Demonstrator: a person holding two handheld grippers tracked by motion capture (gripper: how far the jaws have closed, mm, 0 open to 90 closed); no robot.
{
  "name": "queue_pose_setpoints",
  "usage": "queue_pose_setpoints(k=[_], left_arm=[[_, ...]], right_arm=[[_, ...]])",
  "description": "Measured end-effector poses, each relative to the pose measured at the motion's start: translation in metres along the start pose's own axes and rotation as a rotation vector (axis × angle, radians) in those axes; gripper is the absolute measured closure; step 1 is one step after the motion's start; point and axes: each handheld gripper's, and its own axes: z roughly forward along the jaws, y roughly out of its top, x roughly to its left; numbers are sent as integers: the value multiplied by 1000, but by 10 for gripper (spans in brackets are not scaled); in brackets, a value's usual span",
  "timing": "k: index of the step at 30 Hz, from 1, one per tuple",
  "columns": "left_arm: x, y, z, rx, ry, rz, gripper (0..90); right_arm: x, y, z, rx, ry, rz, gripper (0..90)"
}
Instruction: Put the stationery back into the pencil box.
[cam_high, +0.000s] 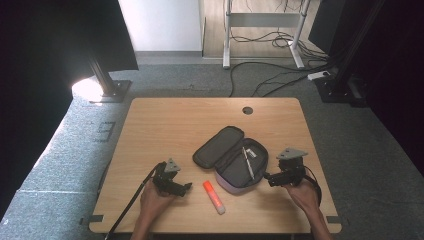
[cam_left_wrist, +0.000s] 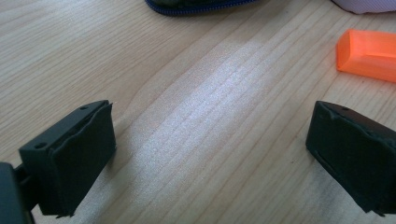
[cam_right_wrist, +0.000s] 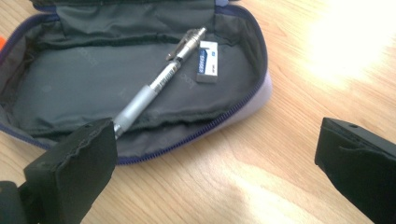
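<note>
Both hands sit at the near edge of the counter, each holding a tool. At the near left, the left tool lies low over bare wood with its jaws spread wide and nothing between them. At the near right, the right tool points toward the pencil case, its jaws also wide apart and empty, just short of the case's near rim.

That case lies open right of the counter's middle, its flap folded back toward the far left. Inside the grey-lined tray, a silver mechanical pen lies diagonally, and a small white eraser sits just beside its clip end.

An orange-capped glue stick lies on the wood between the two tools, close to the near edge and just left of the case.

Bare wood runs wide along the far edge and the left side; a round cable hole sits near the far edge.
</note>
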Motion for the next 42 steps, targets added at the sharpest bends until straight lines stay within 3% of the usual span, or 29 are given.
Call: queue_pose_setpoints(k=[10, 27, 42], left_arm=[[0, 0, 0, 0, 0, 0, 11], [0, 0, 0, 0, 0, 0, 10], [-1, 0, 0, 1, -6, 6, 10]], right_arm=[[-5, -17, -5, -11, -12, 33, 0], [-12, -48, 3, 6, -28, 81, 0], [-12, -63, 12, 46, -33, 88, 0]])
